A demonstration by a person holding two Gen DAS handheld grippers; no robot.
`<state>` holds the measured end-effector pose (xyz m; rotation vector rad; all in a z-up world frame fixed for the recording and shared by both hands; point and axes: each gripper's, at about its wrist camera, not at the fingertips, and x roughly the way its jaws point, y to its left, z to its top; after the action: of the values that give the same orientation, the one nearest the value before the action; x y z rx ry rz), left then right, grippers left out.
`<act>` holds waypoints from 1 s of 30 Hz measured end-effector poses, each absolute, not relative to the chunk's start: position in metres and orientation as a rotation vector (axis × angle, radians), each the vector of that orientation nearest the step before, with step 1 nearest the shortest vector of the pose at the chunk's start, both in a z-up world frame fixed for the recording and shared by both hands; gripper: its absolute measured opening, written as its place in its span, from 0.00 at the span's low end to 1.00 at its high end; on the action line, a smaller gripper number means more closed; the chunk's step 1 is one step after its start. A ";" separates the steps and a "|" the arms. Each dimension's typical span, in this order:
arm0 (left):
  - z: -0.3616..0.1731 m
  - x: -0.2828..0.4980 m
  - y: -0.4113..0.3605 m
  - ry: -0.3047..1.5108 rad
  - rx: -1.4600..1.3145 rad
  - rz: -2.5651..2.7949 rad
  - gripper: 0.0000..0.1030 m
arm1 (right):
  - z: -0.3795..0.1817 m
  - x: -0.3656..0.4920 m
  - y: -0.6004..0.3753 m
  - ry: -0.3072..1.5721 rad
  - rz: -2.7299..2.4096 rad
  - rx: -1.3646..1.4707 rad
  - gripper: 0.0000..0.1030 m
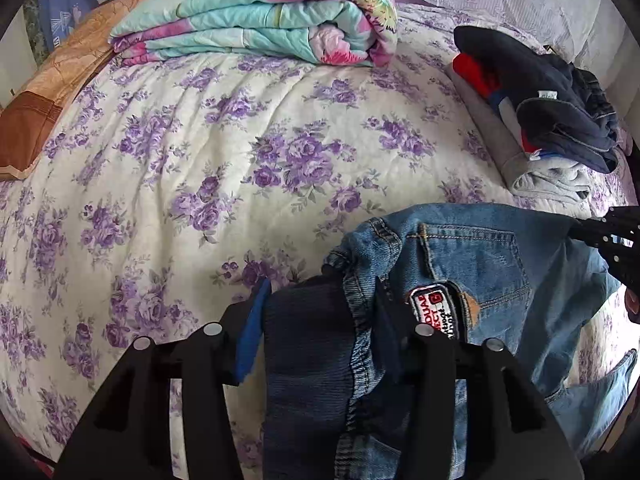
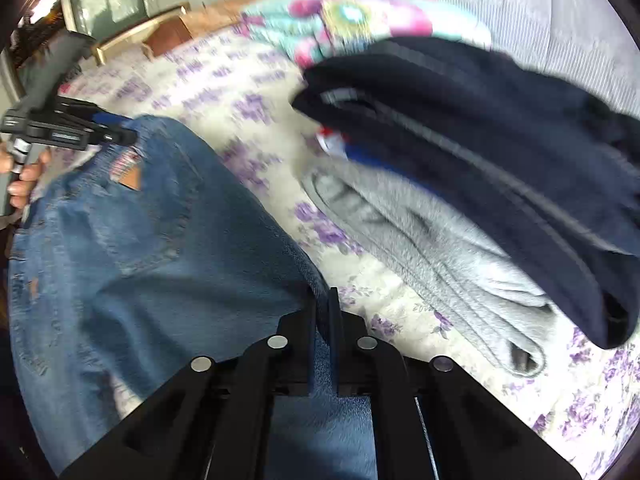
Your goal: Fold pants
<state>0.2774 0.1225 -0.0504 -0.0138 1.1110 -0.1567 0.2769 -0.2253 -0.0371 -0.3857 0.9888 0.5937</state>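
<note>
Blue jeans [image 1: 492, 264] are lying on the floral bed [image 1: 192, 168], near the folded clothes pile [image 1: 552, 120]. Left tool [image 1: 320, 300] is grasping their waistband; right tool [image 2: 322, 312] is clenching their denim edge.

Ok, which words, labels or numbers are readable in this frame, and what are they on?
Patch on the jeans, partly folded over: "QUAR" shows, with further letters too small and cut off to read.
Small white tag on the dark clothes pile: too small.
Right wrist view: the patch is blurred, unreadable.
</note>
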 end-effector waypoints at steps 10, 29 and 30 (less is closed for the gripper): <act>0.029 0.178 0.129 0.911 -0.029 -0.251 0.44 | 0.060 0.110 -0.243 0.743 0.687 -0.373 0.05; -0.027 0.039 0.185 1.018 -0.386 -0.308 0.72 | -0.045 -0.043 -0.210 0.827 0.673 -0.292 0.06; -0.025 0.042 0.184 1.017 -0.409 -0.316 0.72 | -0.044 -0.042 -0.211 0.829 0.668 -0.282 0.06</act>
<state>0.0423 0.1838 -0.0248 -0.4095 1.0171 -0.3162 -0.0425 -0.2115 -0.0442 -0.2815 0.8289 0.6683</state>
